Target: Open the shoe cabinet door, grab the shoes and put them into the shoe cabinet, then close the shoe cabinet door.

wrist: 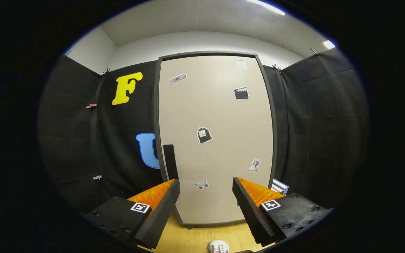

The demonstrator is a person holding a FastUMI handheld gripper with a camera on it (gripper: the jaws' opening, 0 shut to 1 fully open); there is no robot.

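The shoe cabinet [216, 140] stands upright straight ahead of you, beyond the gripper's [206, 191] fingers, with its door [220, 116] shut and facing you square. The door's long axis runs top to bottom, and the dark handle [170, 161] is a narrow vertical bar set low against its left edge, so the hinge is most likely on the right and the door should swing out toward you from the left. That handle sits just above and beyond your left fingertip, not between the fingers, so you need to shift the gripper left and a little up before you close on it. The gripper is spread wide and holds nothing. A shoe [219, 246] lies on the wooden floor [188, 239] below and between the fingers, nearer to you than the cabinet's foot; only its top shows. Something striped [280, 186] peeks out by the cabinet's lower right corner, and you cannot tell what it is. Stickers [204, 135] dot the door.
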